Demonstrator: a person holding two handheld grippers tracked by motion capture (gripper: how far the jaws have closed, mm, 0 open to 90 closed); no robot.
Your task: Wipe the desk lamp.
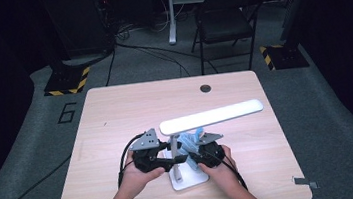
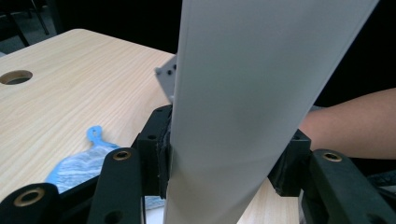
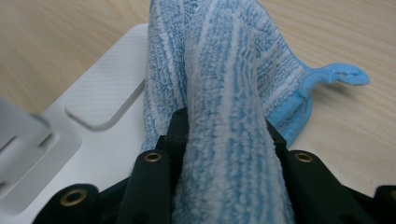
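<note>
High view: fixed above person's side, looks forward and down over whole worktop [image 1: 115, 106]. Left gripper view: very near, along jaws at lamp post [image 2: 243, 93]. Right gripper view: close on blue cloth [image 3: 224, 93] over lamp base [image 3: 93, 130]. Cloth shared by all three views.

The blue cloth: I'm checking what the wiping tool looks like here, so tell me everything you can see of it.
The blue cloth is a fluffy microfibre towel, light blue with paler stripes, a brighter blue hem and a small hanging loop. It is bunched lengthwise and clamped in the right gripper, draping onto the white lamp base and the table beside it.
</note>
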